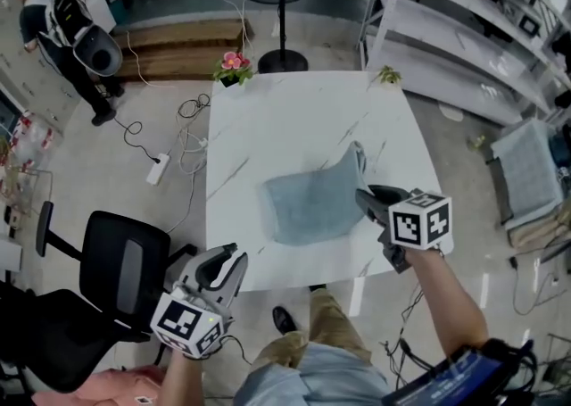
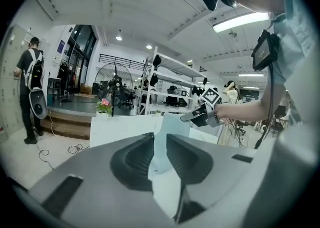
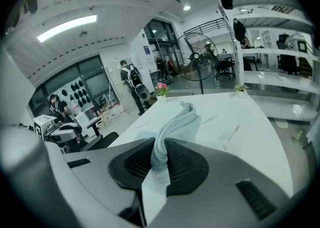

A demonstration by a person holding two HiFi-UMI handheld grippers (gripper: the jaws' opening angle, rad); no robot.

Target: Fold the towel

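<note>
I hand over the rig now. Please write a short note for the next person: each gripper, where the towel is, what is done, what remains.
Right gripper: shut on the towel's right edge, which is raised off the table.
Left gripper: jaws slightly apart, empty, by the table's near left corner, clear of the towel.
Towel: the rest lies mid-table.
Done: one edge gripped and lifted.
Left: probably carry that edge across and lay it down to fold.

Left claw (image 1: 235,261) slightly parted and empty, right claw (image 1: 363,198) pinched shut
</note>
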